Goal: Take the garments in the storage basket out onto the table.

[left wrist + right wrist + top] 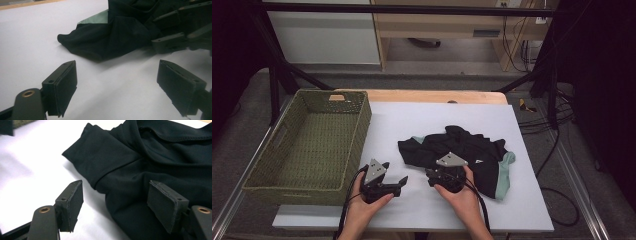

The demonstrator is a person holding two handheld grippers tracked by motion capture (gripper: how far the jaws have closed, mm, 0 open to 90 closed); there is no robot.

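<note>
A crumpled black garment [472,150] with mint-green trim lies on the white board [437,120], right of centre. My right gripper [438,173] is at its near left edge. In the right gripper view its jaws [116,186] stand open, straddling a folded black edge of the garment [150,157] without pressing on it. My left gripper [401,181] rests low on the board to the left, apart from the cloth. Its open jaws [117,68] have only bare board between them. The garment [112,37] and the right gripper [175,30] lie ahead of them.
An olive woven basket [357,145] stands at the left, partly on the board, with nothing in it. The wooden table edge [432,96] shows behind the board. Black frame bars and cables surround the table.
</note>
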